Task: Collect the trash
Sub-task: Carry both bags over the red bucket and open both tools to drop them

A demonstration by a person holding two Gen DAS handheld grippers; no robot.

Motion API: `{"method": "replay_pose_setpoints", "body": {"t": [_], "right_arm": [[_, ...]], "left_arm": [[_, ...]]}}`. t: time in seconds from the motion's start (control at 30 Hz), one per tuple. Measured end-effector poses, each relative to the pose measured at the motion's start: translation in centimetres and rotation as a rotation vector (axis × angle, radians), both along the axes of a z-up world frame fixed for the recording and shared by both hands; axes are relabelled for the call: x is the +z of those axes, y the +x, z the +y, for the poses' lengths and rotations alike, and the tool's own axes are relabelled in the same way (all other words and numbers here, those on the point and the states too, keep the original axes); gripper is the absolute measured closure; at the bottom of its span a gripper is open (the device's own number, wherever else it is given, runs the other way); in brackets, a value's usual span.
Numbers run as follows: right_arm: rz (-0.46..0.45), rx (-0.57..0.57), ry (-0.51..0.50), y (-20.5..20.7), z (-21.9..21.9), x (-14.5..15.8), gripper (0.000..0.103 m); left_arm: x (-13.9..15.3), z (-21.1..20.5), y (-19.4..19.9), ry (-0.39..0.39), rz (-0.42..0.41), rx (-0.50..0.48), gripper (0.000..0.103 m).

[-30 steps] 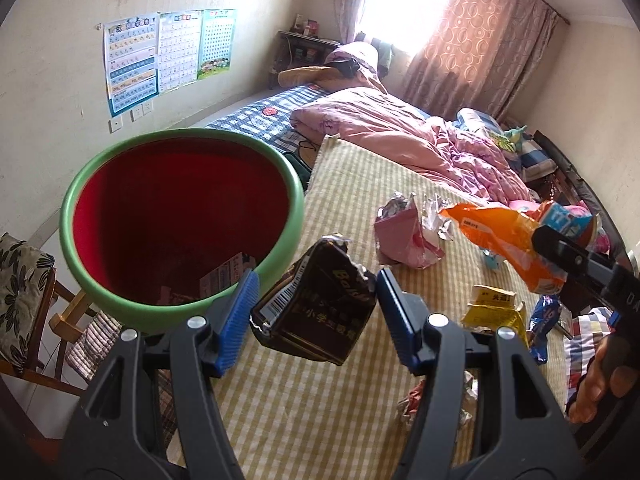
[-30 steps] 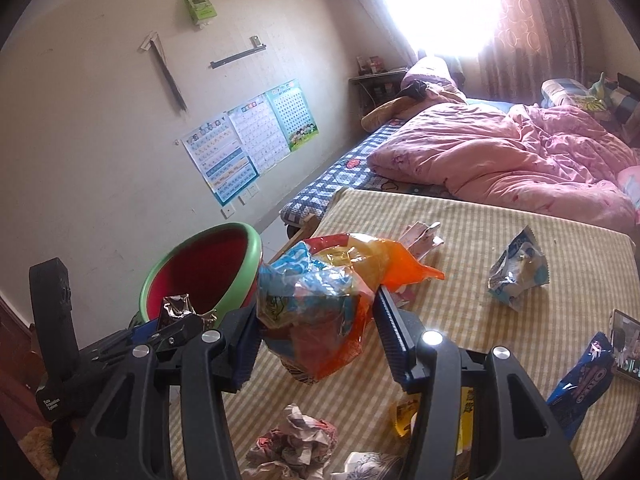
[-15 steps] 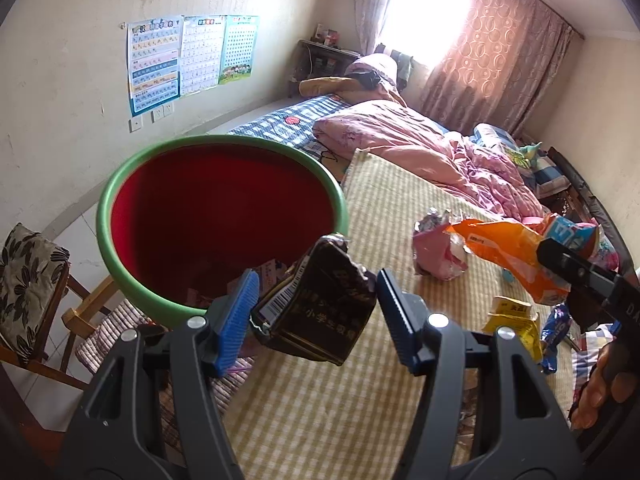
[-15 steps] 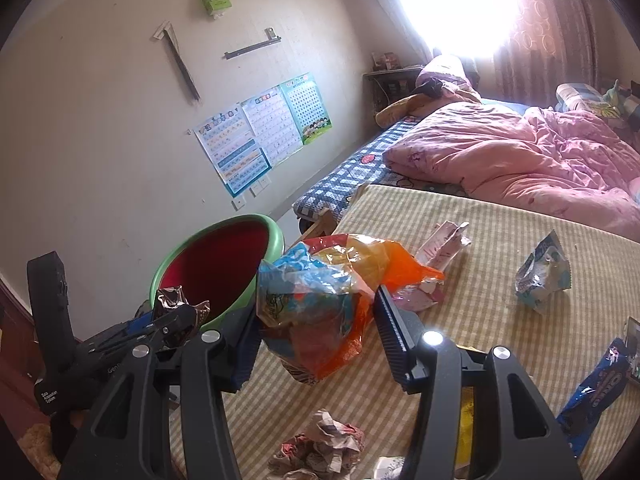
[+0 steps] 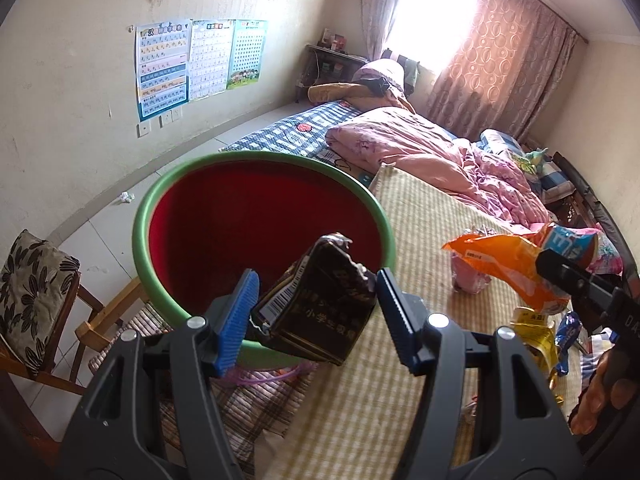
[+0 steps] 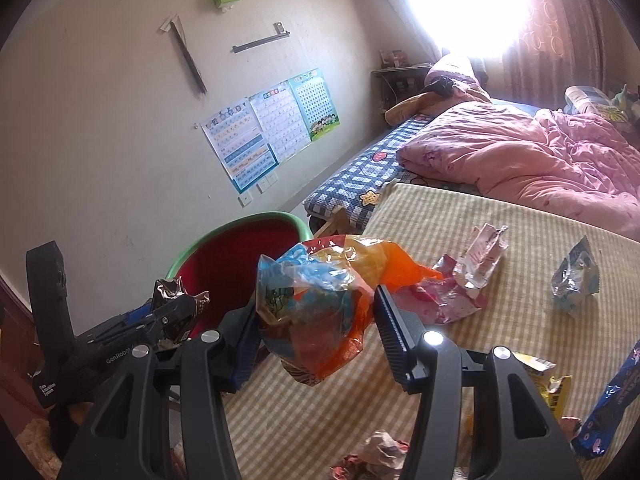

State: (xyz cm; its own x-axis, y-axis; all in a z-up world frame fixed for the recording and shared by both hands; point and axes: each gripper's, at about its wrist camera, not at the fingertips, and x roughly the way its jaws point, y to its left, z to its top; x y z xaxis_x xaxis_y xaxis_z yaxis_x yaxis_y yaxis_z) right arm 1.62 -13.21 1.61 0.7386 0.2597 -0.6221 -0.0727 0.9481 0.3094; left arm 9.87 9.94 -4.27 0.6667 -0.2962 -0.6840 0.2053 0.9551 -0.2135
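Observation:
My left gripper is shut on a dark brown snack wrapper and holds it over the near rim of a green bin with a red inside. My right gripper is shut on an orange and blue snack bag above the checked table; the bag also shows in the left wrist view. The bin lies to its left, with the left gripper at the rim.
More trash lies on the table: a pink wrapper, a silver packet, a yellow packet, a blue packet, crumpled paper. A wooden chair with cushion stands left of the bin. A bed lies behind.
Both grippers have moved left toward the bin with their wrappers. The left one now hangs over the bin's near rim; the bin fills more of the left wrist view.

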Motion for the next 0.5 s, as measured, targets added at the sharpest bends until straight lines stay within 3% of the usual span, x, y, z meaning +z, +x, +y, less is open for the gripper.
{"method": "replay_pose_setpoints", "body": {"t": [0.5], "right_arm": [[0.022,-0.024,-0.011,1.9,2.8,-0.5,0.05]], "left_arm": [[-0.6,1.6,2.2,-0.013,0.009,-0.031,0.044]]}}
